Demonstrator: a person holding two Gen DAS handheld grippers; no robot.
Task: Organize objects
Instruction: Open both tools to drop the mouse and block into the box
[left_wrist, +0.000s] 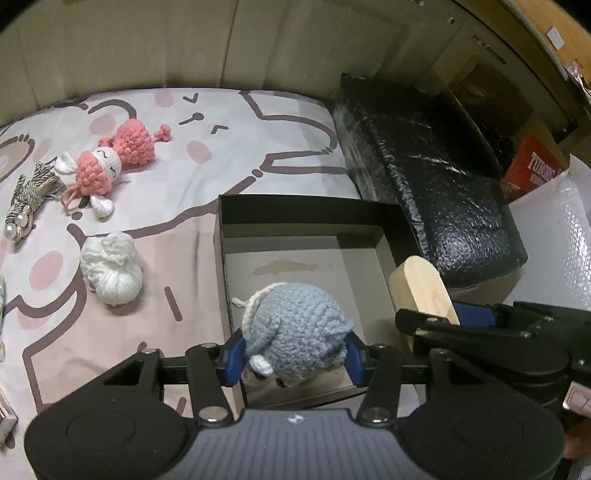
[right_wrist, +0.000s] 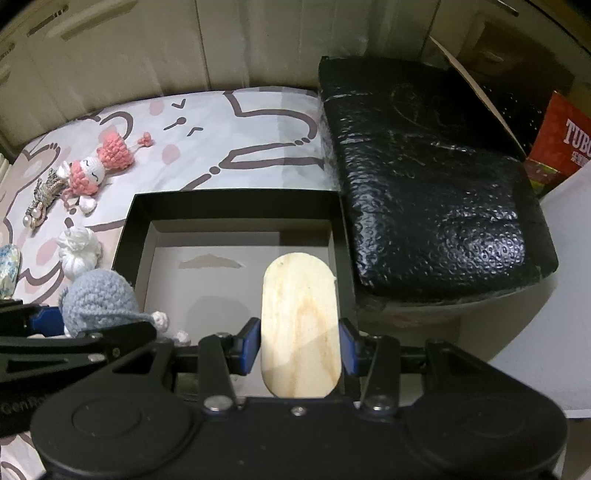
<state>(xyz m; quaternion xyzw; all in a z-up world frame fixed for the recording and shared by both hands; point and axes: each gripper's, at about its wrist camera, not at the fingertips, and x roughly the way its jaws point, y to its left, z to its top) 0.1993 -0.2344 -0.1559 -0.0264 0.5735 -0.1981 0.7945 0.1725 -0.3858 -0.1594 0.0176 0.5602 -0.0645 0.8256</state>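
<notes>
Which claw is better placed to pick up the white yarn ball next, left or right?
Left, probably. The white yarn ball lies left of the box, on the left claw's side, though it must release the blue crochet toy first. The right claw grips the wooden piece farther away.

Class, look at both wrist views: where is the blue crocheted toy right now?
The blue crocheted toy sits between the left gripper pads, over the near-left corner of the open black box.

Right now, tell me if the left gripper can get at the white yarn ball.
Probably not yet: the left gripper is occupied by the blue crochet toy over the box. The white yarn ball lies uncovered on the sheet, otherwise unobstructed.
</notes>
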